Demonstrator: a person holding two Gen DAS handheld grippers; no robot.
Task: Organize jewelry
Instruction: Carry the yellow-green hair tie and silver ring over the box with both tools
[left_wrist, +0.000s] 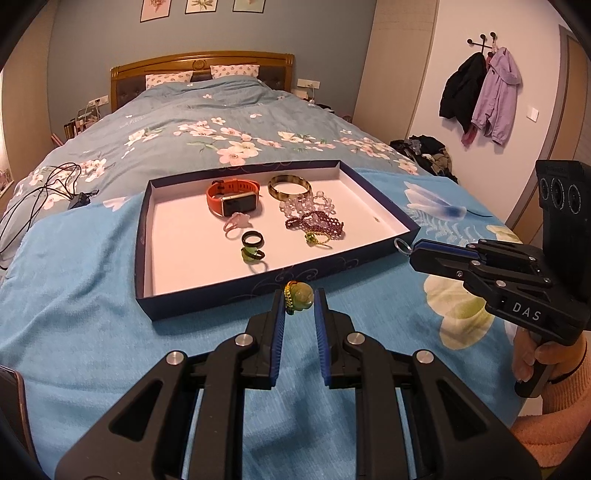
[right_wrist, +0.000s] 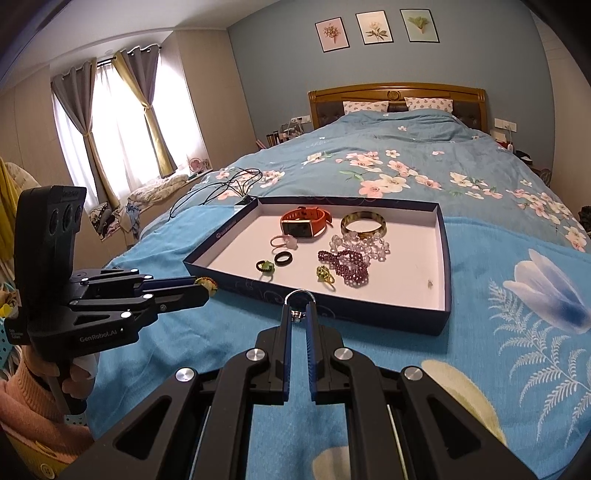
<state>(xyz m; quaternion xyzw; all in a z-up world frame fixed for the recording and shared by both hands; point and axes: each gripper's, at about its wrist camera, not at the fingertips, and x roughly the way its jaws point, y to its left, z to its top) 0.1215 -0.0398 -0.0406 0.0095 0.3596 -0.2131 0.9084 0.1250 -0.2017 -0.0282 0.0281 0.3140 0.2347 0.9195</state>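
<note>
A dark blue box lid (left_wrist: 207, 293) (right_wrist: 369, 312) with a white inside lies on the bed. In it are an orange watch (left_wrist: 231, 197) (right_wrist: 304, 223), a tortoiseshell bangle (left_wrist: 290, 186) (right_wrist: 364, 223), clear beads (left_wrist: 308, 203), a maroon bead bracelet (left_wrist: 317, 225) (right_wrist: 345, 264) and several rings. My left gripper (left_wrist: 299, 299) (right_wrist: 208, 286) is shut on a green-stone ring (left_wrist: 298, 295) just before the lid's near wall. My right gripper (right_wrist: 298, 310) (left_wrist: 408, 249) is shut on a silver ring (right_wrist: 300, 295) (left_wrist: 402, 245) at the lid's near edge.
The bed is covered by a blue towel blanket (left_wrist: 92, 332) and a floral duvet (left_wrist: 221, 122). Black cables (left_wrist: 48, 184) lie on the left of the bed. Jackets (left_wrist: 480, 96) hang on the right wall. A curtained window (right_wrist: 122, 122) is on the left.
</note>
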